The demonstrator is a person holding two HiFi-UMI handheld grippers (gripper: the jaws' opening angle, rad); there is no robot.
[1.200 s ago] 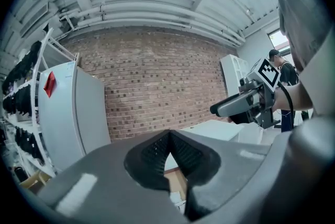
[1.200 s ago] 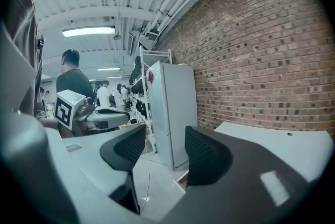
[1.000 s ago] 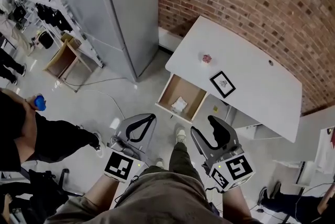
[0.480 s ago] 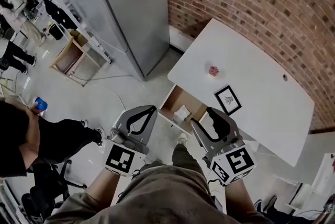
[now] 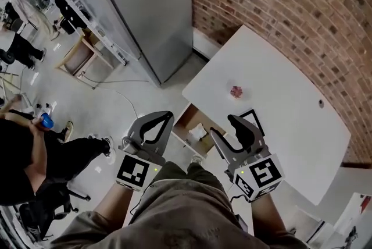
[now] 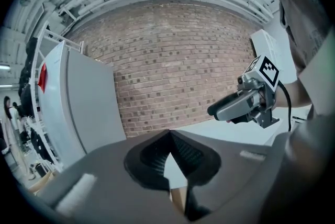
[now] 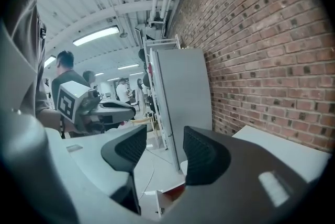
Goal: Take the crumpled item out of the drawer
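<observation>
Both grippers nearer the open drawer (image 5: 183, 120) than before, left gripper (image 5: 168, 116) tips together, right gripper (image 5: 226, 128) jaws apart and empty, crumpled white item (image 5: 198, 132) inside drawer between them, framed picture (image 5: 254, 117) partly covered on counter (image 5: 290, 125)

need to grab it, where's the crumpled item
Head view, centre: the crumpled item lies in the open drawer, between the left gripper and the right gripper.

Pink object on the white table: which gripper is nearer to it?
Right. The right gripper is just below the pink object in the head view; the left gripper is farther, down-left.
</observation>
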